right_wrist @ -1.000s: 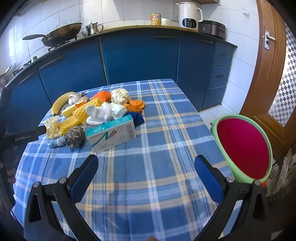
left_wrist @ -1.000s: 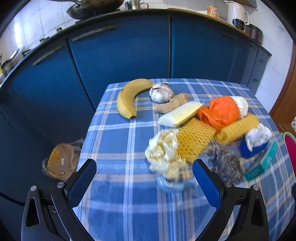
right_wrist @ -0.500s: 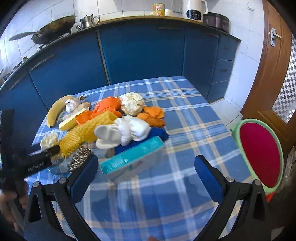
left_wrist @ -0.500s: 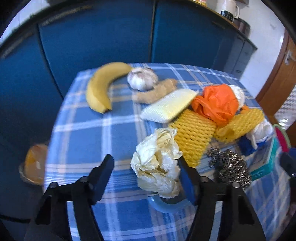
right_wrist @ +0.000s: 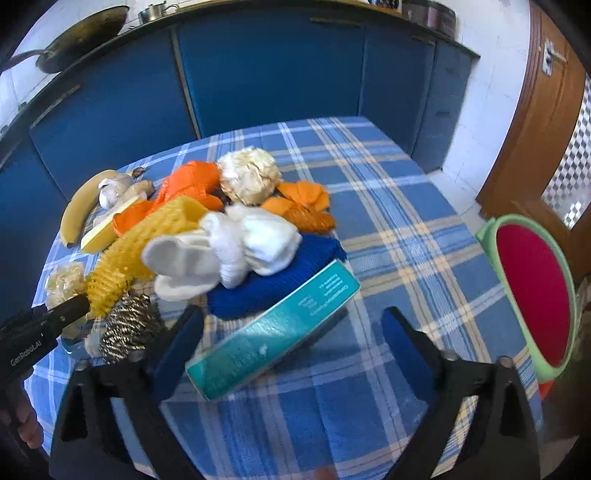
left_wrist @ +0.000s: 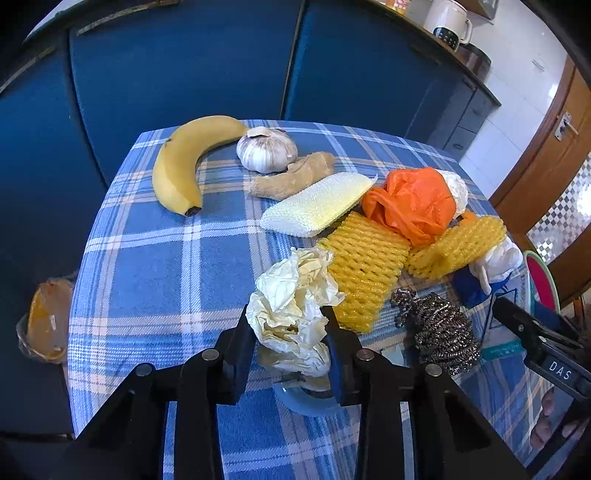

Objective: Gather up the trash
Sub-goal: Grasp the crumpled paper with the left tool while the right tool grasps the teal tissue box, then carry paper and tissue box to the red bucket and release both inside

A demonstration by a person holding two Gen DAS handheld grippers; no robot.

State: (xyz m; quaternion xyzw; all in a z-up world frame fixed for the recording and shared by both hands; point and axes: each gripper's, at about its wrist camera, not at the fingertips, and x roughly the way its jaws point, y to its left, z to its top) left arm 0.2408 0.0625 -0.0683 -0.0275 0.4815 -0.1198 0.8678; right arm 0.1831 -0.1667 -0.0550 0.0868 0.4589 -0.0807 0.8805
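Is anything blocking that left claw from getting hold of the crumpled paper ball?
Nothing visible does. The left gripper already has the crumpled paper ball between its fingers, with its jaws closing on it and both pads against the paper. The yellow foam net lies right beside the ball, outside the fingers.

crinkled paper wad [left_wrist: 295,310], woven cloth tablecloth [left_wrist: 166,266]

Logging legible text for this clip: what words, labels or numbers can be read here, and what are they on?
"DAS": white letters on the right gripper body, in the left wrist view; perhaps cut off.
"GenRobot.AI": white letters on the left gripper body, in the right wrist view.
Teal box: several printed lines on its side, too small and blurred to read.
White kettle: dark panel, nothing readable.
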